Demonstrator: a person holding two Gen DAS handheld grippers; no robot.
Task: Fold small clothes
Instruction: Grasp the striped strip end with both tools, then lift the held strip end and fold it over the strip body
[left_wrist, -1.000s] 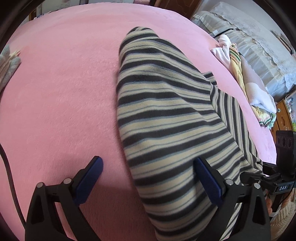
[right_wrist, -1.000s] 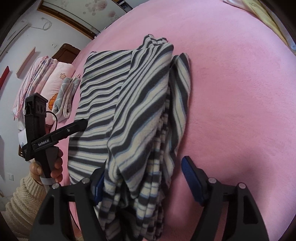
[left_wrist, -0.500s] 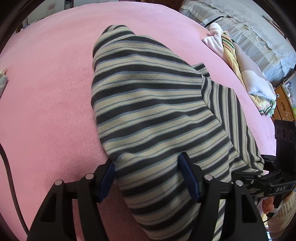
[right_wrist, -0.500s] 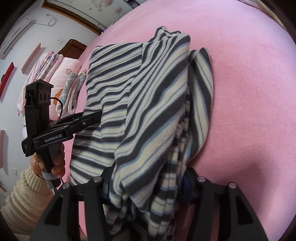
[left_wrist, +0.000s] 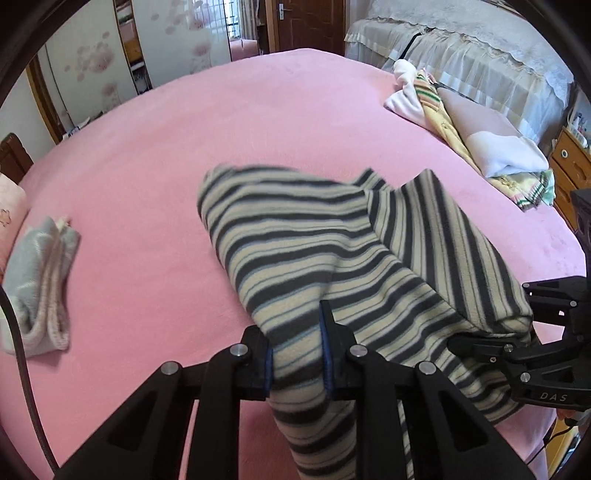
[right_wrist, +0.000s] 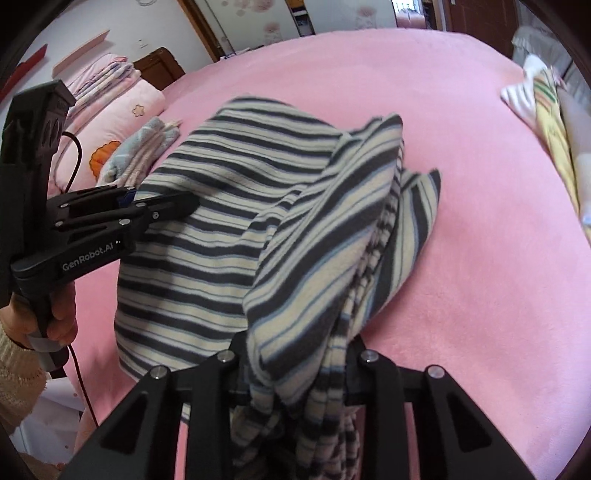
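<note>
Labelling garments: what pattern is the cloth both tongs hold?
Striped garment: dark grey and cream bands with thin blue lines. Clearest in the right wrist view.

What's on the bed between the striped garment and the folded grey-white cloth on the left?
Nothing: in the left wrist view only bare pink bedspread separates the striped garment from the folded grey-white cloth.

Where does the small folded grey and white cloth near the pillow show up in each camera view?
Left wrist view: the folded grey cloth lies at the far left edge, on the pink blanket.
Right wrist view: the same cloth sits upper left, just beyond the left gripper.
Shared landmark: the striped garment in the middle of both views.
</note>
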